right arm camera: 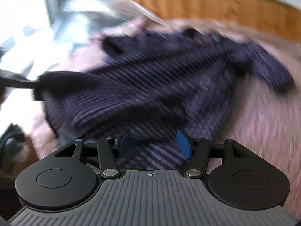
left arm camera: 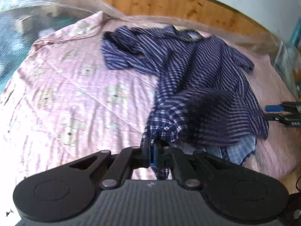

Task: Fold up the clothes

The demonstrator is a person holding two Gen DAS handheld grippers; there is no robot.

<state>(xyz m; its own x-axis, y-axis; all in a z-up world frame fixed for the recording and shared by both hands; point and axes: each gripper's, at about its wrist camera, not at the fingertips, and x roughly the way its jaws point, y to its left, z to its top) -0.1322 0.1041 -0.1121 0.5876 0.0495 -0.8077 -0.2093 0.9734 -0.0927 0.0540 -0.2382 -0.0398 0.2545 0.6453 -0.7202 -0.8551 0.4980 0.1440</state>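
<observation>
The striped shirt [left arm camera: 197, 79] is thin, matt woven cloth on a soft quilted pink bedspread [left arm camera: 75, 94], backed by a smooth varnished wooden headboard [left arm camera: 169, 3], with matt black plastic fingers [left arm camera: 145, 150].

Bright window daylight overexposes the right view's left; both are motion-blurred, edges fisheye-bent.
</observation>
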